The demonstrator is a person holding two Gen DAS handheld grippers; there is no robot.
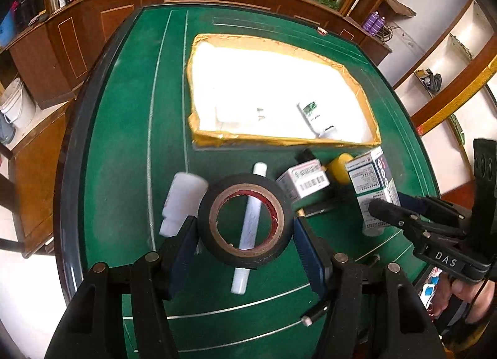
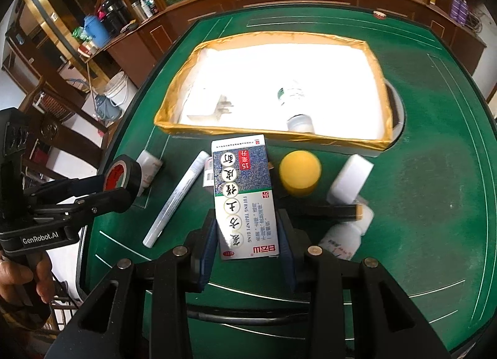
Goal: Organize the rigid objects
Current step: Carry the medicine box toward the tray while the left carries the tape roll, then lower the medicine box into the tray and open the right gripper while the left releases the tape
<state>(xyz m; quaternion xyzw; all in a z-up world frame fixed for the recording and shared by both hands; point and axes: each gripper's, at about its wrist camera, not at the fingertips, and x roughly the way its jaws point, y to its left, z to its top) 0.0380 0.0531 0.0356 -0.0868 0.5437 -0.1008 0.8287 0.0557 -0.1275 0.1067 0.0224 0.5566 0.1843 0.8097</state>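
My left gripper (image 1: 245, 228) is shut on a black tape roll (image 1: 245, 220) and holds it above the green table; it also shows in the right wrist view (image 2: 122, 177). My right gripper (image 2: 248, 234) is shut on a white-and-blue medicine box (image 2: 243, 194), also seen in the left wrist view (image 1: 372, 185). A yellow-rimmed tray (image 2: 270, 135) lies ahead, holding a small bottle (image 2: 293, 101) and a flat pack (image 1: 239, 113). On the table lie a white tube (image 2: 177, 200), a yellow ball (image 2: 299, 172), a white bottle (image 1: 181, 200) and a small barcoded box (image 1: 304, 180).
A white block (image 2: 351, 179) and another white bottle (image 2: 341, 239) lie right of my right gripper. A dark pen (image 1: 315, 314) lies near the table's front edge. Wooden cabinets (image 1: 77, 45) stand behind the table; a white bucket (image 1: 15, 104) is on the floor at left.
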